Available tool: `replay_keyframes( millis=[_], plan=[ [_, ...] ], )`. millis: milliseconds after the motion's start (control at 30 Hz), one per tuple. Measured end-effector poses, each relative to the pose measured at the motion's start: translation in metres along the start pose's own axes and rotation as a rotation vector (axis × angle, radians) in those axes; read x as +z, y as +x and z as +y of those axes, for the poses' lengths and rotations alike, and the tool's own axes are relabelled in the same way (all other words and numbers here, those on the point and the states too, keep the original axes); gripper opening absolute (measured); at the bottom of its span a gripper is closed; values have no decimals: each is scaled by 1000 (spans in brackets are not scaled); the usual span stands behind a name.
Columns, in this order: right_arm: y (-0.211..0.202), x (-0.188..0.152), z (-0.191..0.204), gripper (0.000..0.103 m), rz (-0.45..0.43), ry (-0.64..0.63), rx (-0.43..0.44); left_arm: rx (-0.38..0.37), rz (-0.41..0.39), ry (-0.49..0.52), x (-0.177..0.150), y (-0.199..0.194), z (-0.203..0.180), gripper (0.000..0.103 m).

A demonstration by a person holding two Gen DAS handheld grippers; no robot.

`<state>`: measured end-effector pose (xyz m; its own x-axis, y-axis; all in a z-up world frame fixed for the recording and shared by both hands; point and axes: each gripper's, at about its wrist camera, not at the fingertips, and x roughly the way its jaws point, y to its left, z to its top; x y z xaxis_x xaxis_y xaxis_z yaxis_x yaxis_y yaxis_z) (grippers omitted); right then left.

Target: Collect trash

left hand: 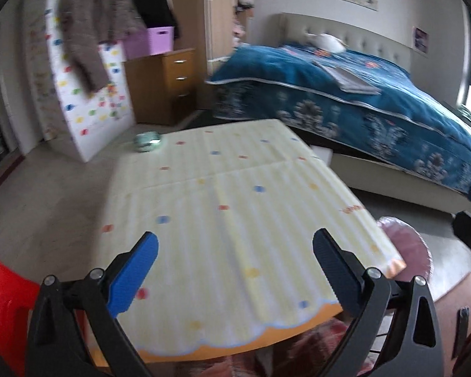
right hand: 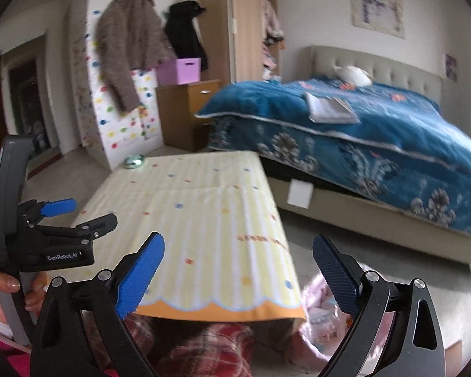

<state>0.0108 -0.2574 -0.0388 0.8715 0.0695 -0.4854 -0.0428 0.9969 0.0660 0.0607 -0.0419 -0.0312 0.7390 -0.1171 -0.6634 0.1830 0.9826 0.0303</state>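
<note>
A low table with a yellow striped, dotted cloth stands in front of me; it also shows in the right wrist view. A small shiny green-silver crumpled piece lies at its far left corner, also in the right wrist view. My left gripper is open and empty above the table's near edge. My right gripper is open and empty over the table's near right corner. The left gripper also shows at the left of the right wrist view, held in a hand. A pink bag sits on the floor right of the table.
A bed with a blue cover stands behind the table on the right. A wooden drawer unit and a white dotted cabinet stand at the back left. A red stool is at my near left.
</note>
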Motion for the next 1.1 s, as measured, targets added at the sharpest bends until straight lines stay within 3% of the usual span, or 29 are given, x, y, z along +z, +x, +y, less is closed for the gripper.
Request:
replay_keyframes(
  millis=[167,467,1100],
  plan=[
    [-2,12,32,95,-26,-51,48,92,-21,-32,0,-13,31,96],
    [4,31,67,95,-14,-80,71,177,-36,-73,-3,-32,63,96],
    [10,26,49,95,18,-61,80,192,-18,-81,0,-26,65,96]
  ],
)
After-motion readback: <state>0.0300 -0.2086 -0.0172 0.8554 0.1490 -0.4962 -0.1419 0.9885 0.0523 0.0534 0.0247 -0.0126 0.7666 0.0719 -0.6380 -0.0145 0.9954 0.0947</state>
